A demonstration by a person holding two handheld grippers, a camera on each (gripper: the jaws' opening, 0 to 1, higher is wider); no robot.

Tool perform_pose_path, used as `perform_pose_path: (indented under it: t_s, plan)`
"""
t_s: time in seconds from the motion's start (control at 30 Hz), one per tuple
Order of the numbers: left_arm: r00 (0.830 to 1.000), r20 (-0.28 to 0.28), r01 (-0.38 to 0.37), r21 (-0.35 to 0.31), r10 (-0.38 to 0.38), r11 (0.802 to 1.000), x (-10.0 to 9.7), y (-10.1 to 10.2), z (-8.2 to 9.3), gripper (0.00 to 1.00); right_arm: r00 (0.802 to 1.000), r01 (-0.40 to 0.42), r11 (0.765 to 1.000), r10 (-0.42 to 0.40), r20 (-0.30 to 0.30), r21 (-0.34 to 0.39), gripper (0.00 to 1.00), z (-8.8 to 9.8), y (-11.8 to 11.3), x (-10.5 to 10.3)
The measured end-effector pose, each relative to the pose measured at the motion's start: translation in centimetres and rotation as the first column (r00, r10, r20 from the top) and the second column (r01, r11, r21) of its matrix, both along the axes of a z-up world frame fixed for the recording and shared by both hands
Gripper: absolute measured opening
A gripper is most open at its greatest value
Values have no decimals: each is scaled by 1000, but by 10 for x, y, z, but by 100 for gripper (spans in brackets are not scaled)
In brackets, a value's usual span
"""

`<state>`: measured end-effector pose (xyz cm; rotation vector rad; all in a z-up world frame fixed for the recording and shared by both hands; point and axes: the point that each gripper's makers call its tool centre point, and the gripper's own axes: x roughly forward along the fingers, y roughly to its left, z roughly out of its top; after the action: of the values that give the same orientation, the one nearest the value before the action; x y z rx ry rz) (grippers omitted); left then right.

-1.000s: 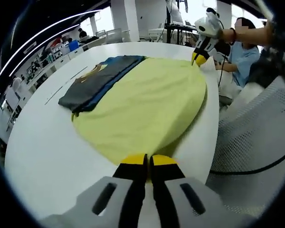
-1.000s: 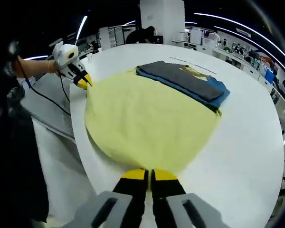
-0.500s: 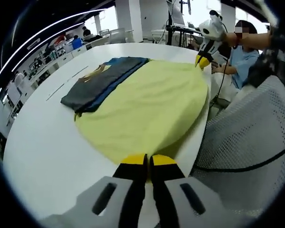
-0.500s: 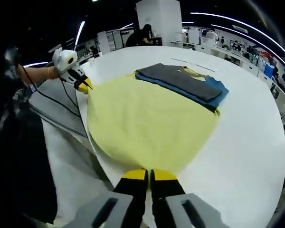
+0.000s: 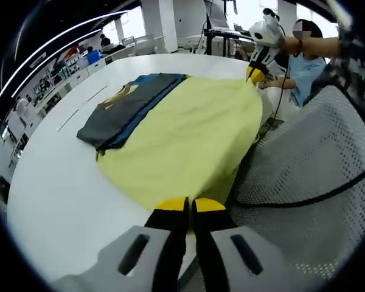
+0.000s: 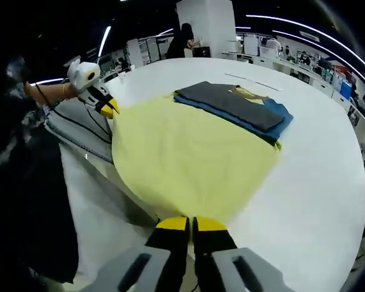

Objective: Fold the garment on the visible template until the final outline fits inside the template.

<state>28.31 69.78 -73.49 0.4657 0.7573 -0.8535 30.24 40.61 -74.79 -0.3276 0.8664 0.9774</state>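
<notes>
**Both corners pinched, cloth stretched at the table edge**

Left gripper point(image 5: 188, 205) had its jaws clamped on one near corner of the yellow garment point(image 5: 188, 131); right gripper point(image 6: 190, 224) was clamped on the other. Each showed in the other's view, tips on the cloth edge. The garment lay spread on the white table point(image 6: 316, 164), its near edge overhanging. Folded grey and blue clothes point(image 6: 237, 106) sat on its far side. Template couldn't be made out. Judged step: first fold. Next move needs both corners carried evenly toward the far edge.

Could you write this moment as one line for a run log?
left claw: shut on yellow cloth | right claw: shut on yellow cloth | cloth hangs over table edge | folded stack on far side
</notes>
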Motion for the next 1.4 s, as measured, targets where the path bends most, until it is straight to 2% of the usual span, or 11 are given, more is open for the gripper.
perform_pose_path:
  t_s: [0.3,0.4,0.53,0.63,1.0,1.23,1.4]
  plan:
    - [999,-51,11,-23,-12,1000,-19,1,3,0,999,-45,999,45,-12,-24,0,11,1,-17]
    - [998,-65,8,-40,-11,999,-21,0,10,0,999,-51,998,51,-8,-21,0,18,1,-16]
    - [998,-69,7,-31,-9,999,-18,-1,16,0,999,-43,999,43,8,-15,0,27,0,-8]
    - [998,-62,-16,-2,15,1000,-11,0,21,0,999,-40,999,40,25,-12,0,32,0,-1]
    - [996,18,-89,-15,89,996,26,5,50,0,993,-45,998,48,103,-35,0,53,-3,28]
    - [988,66,-140,-37,143,989,49,10,66,0,985,-39,999,44,168,-30,0,72,-1,53]
    - [976,111,-184,-54,189,981,68,13,79,0,977,-40,999,45,209,-32,0,85,1,70]
